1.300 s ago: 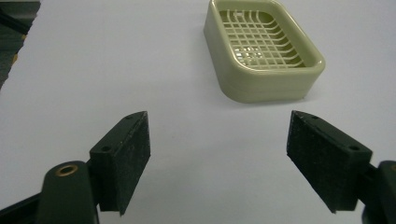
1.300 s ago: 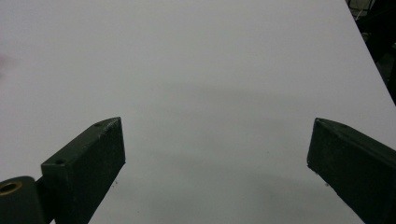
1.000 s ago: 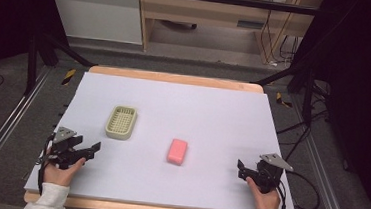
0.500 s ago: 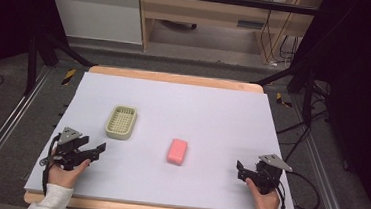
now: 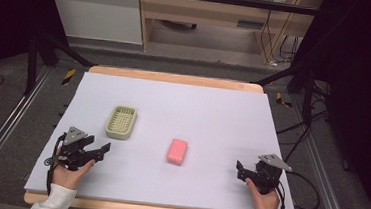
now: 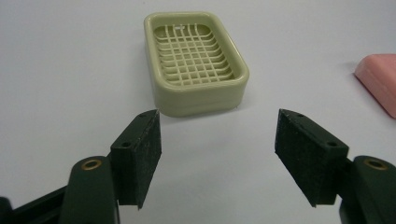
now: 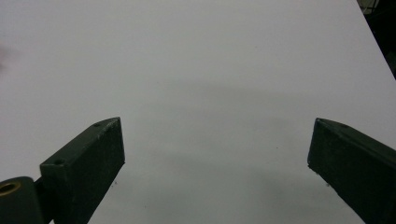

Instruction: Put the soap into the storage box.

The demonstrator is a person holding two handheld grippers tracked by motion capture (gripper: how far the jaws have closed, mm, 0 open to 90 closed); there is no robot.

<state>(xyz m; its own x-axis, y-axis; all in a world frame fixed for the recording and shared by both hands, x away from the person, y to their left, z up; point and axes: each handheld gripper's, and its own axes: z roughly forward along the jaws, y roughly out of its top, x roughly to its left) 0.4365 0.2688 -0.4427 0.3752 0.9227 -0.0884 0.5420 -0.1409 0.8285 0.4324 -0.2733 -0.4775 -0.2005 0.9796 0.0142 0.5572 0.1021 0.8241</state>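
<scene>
Two risks as my left gripper (image 6: 217,154), unclenched with jaws just narrowing on nothing, nears the soap dish (image 6: 196,63): pads too narrow could nudge it.

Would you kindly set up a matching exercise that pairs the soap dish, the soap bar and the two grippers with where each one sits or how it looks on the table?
Things:
1. soap dish
2. soap bar
3. left gripper
4. right gripper

Descriptions:
A. pink, lying near the middle of the table
B. jaws open, at the table's near right edge, facing bare surface
C. pale green with a grid bottom, empty
D. jaws open with nothing between them, aimed towards the pale green item

Right pairs: 1-C, 2-A, 3-D, 4-B
</scene>
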